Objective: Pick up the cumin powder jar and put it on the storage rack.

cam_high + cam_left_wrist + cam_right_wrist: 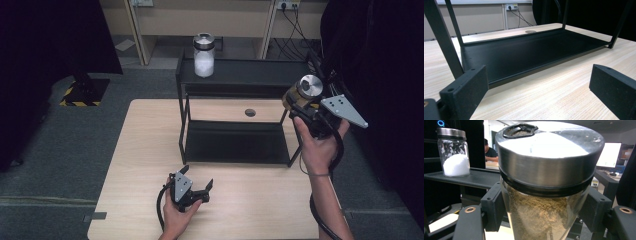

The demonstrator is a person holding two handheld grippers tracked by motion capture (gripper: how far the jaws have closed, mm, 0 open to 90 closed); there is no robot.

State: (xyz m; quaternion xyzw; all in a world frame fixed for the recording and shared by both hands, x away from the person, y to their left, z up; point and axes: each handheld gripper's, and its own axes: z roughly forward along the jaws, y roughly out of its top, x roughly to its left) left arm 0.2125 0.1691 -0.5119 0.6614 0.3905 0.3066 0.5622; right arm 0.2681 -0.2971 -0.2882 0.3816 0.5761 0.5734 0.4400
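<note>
My right gripper is shut on a glass jar of brown powder with a steel lid, held in the air at the right end of the black two-tier rack's top shelf. A second jar with white powder stands upright at the left end of that shelf; in the right gripper view the white-powder jar sits at the far left. My left gripper rests low on the table in front of the rack, open, with nothing between its pads.
The rack's lower shelf is bare and lies just ahead of the left gripper. A round cable hole sits in the light wooden table behind the rack. Dark curtains flank both sides; cables hang at the back right.
</note>
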